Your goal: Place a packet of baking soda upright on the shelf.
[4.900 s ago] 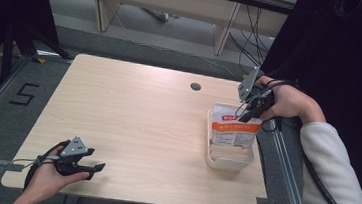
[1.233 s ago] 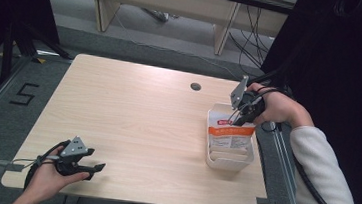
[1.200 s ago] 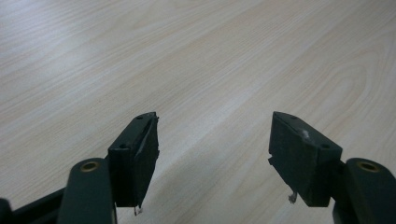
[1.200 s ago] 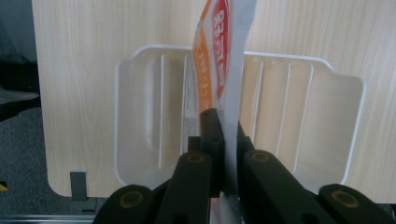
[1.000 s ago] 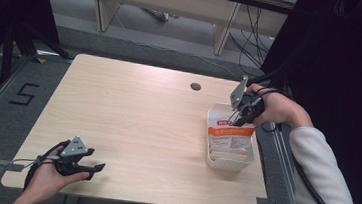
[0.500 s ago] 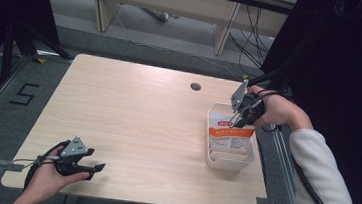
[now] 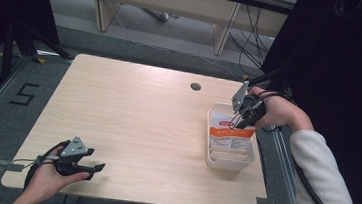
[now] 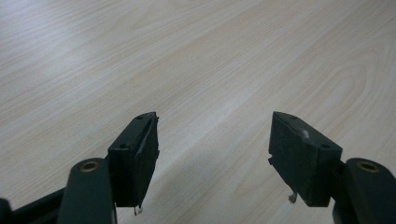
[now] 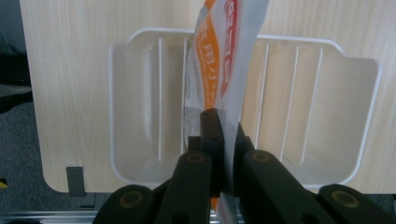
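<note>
- Two black jaws of the right gripper stand pinched together on the top edge of a flat orange-and-white printed plastic pouch, low in the middle of the right gripper view.
- From that grip the pouch runs away toward the top of the frame, edge-on to the camera; its long axis lines up with the jaws and crosses the short way over the white ribbed plastic tray beneath it.
- In the high view, at the right middle of the frame, the right gripper sits over the far end of the tray, and the pouch hangs from it inside the tray's walls, its lower part toward the near end.
- Whether the pouch's bottom touches the tray floor cannot be told.
- As I judge it, the coming move turns on this: the tray lies directly under the held pouch, so the way is straight down, then release.
- The left gripper rests at the lower left of the high view, well apart from the tray, so the right hand is plainly nearer.
- In its own view the left gripper has its jaws spread wide over the bare light wooden table, holding nothing.
</note>
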### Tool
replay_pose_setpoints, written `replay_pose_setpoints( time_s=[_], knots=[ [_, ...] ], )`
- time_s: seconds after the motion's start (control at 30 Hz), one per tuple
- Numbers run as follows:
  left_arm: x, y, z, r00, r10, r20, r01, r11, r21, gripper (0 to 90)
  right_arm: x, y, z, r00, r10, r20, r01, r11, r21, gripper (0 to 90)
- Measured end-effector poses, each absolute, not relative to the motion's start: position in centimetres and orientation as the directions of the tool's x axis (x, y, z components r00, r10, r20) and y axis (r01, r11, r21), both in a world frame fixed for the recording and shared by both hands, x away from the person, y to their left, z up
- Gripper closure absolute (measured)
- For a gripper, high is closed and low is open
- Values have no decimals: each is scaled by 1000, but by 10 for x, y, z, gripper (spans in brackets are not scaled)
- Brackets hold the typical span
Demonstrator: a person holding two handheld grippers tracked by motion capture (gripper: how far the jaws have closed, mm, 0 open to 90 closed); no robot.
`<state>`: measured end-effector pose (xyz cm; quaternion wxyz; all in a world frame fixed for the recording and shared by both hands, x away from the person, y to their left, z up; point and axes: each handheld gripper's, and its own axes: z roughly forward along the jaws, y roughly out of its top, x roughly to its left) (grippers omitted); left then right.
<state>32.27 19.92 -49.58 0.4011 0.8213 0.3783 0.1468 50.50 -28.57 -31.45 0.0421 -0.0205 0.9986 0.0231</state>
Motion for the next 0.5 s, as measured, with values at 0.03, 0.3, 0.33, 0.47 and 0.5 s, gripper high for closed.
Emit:
replay_pose_setpoints(
  time_s=[0.03,0.3,0.33,0.47,0.5],
  knots=[
    [323,199,-496,671,739,-62,503,-393,769,327,505,-286,-315,-995,-43,-88,-47,998,40,900],
    [323,199,-496,673,737,-59,502,-397,768,327,505,-288,-316,-996,-37,-77,-40,998,45,900],
    [323,200,-495,674,737,-56,500,-399,769,327,505,-288,-316,-996,-35,-77,-38,998,45,900],
    [323,199,-496,672,738,-59,502,-396,769,327,506,-289,-317,-996,-46,-76,-50,998,47,900],
    [323,200,-495,675,736,-54,498,-400,770,327,506,-289,-317,-996,-39,-75,-43,998,45,900]
  ],
)
